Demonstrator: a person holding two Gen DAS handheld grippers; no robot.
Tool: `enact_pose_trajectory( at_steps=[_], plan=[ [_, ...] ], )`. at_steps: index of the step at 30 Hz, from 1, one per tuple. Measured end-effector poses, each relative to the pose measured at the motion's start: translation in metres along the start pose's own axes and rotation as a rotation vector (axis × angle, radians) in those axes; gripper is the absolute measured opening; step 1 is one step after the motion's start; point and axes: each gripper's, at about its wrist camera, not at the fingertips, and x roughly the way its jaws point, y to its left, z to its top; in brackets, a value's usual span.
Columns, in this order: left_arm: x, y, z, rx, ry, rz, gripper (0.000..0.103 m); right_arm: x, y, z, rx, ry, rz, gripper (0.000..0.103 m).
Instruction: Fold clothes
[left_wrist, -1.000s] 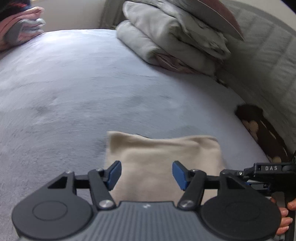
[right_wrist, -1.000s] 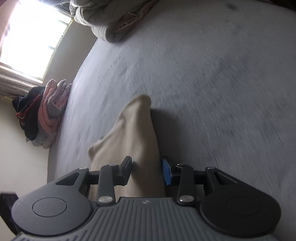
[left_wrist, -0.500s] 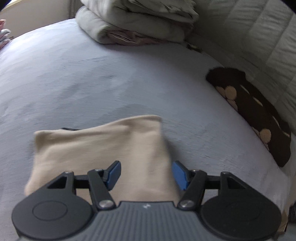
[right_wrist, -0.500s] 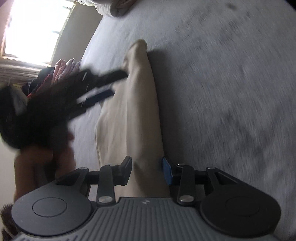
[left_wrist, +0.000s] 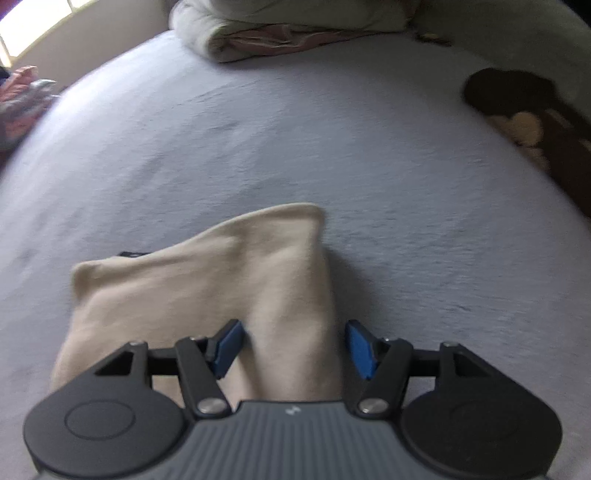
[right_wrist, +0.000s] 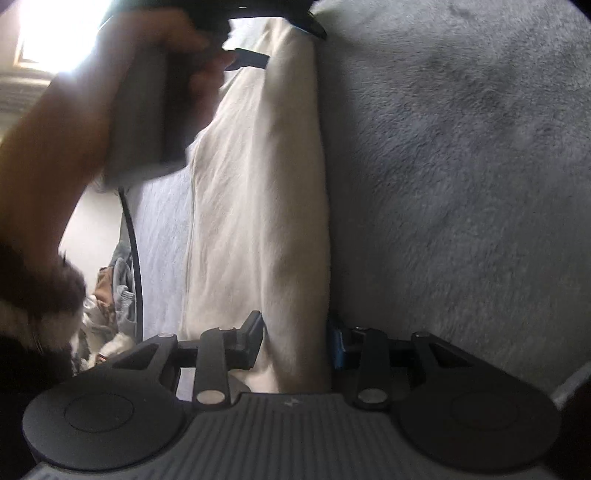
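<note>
A folded beige garment (left_wrist: 221, 280) lies partly lifted over the grey-blue bed cover (left_wrist: 295, 129). My left gripper (left_wrist: 293, 347) points steeply down, with a thick ridge of the garment filling the space between its blue pads (left_wrist: 229, 347). In the right wrist view the same garment (right_wrist: 258, 184) runs as a long band away from my right gripper (right_wrist: 295, 341), which is shut on its near end. At the far end of that band the left gripper (right_wrist: 286, 46) and the person's hand (right_wrist: 74, 129) holding it show, blurred.
A pile of folded bedding (left_wrist: 295, 33) sits at the far edge of the bed. A dark brown item with tan spots (left_wrist: 535, 122) lies along the right side. Pink clothes (left_wrist: 22, 96) are heaped far left, and more clothes (right_wrist: 114, 295) lie below the bed's edge.
Both grippers have travelled sideways with the garment between their fingers. The left one has tipped further down and swung. The left hand has come into the right wrist view, close by.
</note>
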Motion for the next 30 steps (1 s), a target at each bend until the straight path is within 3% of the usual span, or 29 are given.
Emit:
enact_pose_trajectory(
  at_steps=[7, 12, 14, 21, 30],
  plan=[
    [0.004, -0.011, -0.004, -0.021, -0.011, 0.092, 0.063, 0.009, 0.003, -0.009, -0.002, -0.035, 0.046, 0.04],
    [0.0, -0.015, -0.006, -0.03, -0.039, 0.113, 0.04, 0.012, 0.006, -0.009, -0.06, -0.025, 0.056, 0.027],
    [-0.005, -0.012, -0.006, -0.036, -0.052, 0.111, 0.026, 0.009, 0.005, -0.008, -0.058, -0.023, 0.069, 0.026],
    [-0.022, 0.012, 0.001, -0.186, -0.07, 0.046, 0.02, -0.007, 0.014, -0.003, -0.091, -0.026, 0.062, 0.024],
    [-0.037, 0.036, 0.033, -0.363, -0.103, -0.023, 0.02, -0.057, 0.025, 0.031, -0.187, -0.1, 0.035, 0.023]
  ],
)
